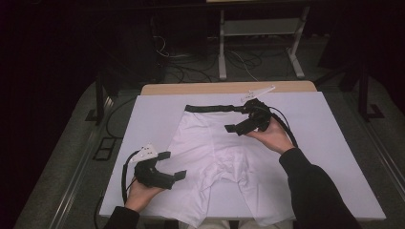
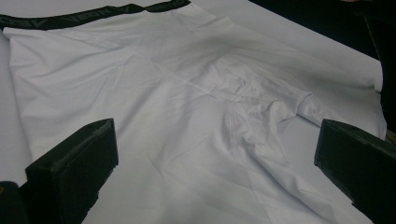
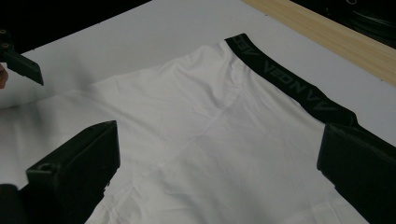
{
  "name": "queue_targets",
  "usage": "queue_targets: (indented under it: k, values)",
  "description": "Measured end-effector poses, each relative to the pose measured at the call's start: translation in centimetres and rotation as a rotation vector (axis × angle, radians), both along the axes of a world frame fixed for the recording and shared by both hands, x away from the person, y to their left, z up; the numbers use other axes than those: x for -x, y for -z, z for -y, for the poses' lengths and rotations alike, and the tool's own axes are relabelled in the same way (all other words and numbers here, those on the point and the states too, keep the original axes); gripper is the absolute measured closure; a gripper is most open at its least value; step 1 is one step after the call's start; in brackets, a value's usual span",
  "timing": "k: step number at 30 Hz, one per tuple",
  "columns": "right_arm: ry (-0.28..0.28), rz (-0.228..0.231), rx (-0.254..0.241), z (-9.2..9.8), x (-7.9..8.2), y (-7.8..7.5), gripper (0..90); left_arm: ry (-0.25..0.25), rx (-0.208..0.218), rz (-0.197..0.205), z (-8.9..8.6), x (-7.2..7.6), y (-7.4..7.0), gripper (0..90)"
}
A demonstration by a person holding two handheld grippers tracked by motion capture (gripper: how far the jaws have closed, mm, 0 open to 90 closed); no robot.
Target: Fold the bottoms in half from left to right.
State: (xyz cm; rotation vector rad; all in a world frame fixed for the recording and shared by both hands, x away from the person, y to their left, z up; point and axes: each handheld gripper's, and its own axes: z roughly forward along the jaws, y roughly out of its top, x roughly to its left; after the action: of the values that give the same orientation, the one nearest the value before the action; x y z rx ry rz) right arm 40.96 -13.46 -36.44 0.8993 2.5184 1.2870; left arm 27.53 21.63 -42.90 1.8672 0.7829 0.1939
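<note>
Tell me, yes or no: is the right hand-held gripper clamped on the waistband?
No: the right hand-held gripper stands open above the white boxer briefs, its jaws apart.

Under the work you have a white board (image 1: pixel 334 157) laid over a light wooden tabletop (image 1: pixel 229 88), whose bare edge shows along the far side. Beyond it you can see a pale metal stand (image 1: pixel 260 28) on 2 legs, with loose cables (image 1: pixel 191 71) trailing across the dark floor (image 1: pixel 62 167).

"VEON" lettering on black waistband (image 3: pixel 292 86)
</note>
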Motion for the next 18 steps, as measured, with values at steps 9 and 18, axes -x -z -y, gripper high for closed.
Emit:
queue_targets:
  k: [9,18]
  values:
    - [-0.001,-0.01,0.001,-1.3,-1.3,0.3,0.0,0.002,-0.003,-0.003,0.0,0.0,0.0,0.0]
    - [0.0,-0.015,0.012,-2.7,-2.7,0.6,0.0,0.004,-0.002,-0.002,0.0,-0.1,0.0,0.0]
